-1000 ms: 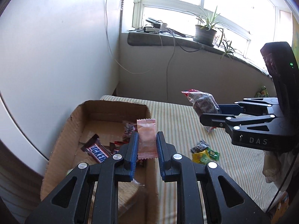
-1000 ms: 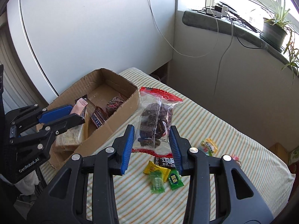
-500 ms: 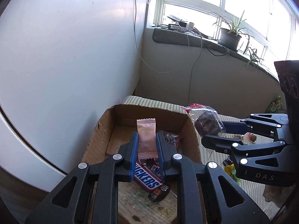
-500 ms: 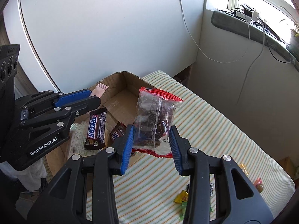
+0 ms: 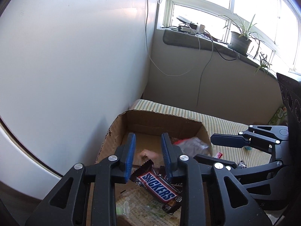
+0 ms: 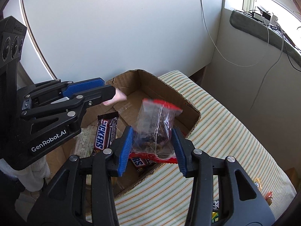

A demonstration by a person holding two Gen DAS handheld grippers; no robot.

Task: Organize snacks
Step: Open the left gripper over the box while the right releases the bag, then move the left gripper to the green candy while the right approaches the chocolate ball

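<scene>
Snacks, two in release over one cardboard box (image 6: 190,109).

Item 1: pink wrapper (image 5: 148,153), small, blurred. Seen below and between the blue pads of the left gripper (image 5: 148,146), over the box interior. Left jaws opening; the pads stand clear of the wrapper, nothing pressed between them. In the right wrist view the same wrapper (image 6: 117,98) shows just past the left gripper's (image 6: 110,90) tips, above the box.

Item 2: clear bag with red seams (image 6: 156,130), dark contents. Sits between the pads of the right gripper (image 6: 153,145), tilted, its top edge blurred, over the box's near corner. Right jaws opening; whether the pads touch the bag's sides cannot be told for certain, but a gap shows on either side. In the left wrist view the bag (image 5: 191,146) appears blurred inside the box's right end, beside the right gripper (image 5: 225,142).

Item 3: Snickers bar (image 5: 160,188), brown wrapper, lying flat on the box floor beneath the left jaws. A second dark bar wrapper (image 6: 142,162) lies partly under the bag's lower seam.

Item 4: printed packet (image 5: 143,209), pale, flat on the box floor at the near end.

Container: cardboard box, open top, torn rim, standing at the corner of the striped table (image 6: 225,131) next to a white wall panel (image 5: 75,66).

Loose stock: small wrapped candies (image 6: 216,211) on the table, well apart from the box.

Surroundings: windowsill with potted plant (image 5: 240,41) and cables.
</scene>
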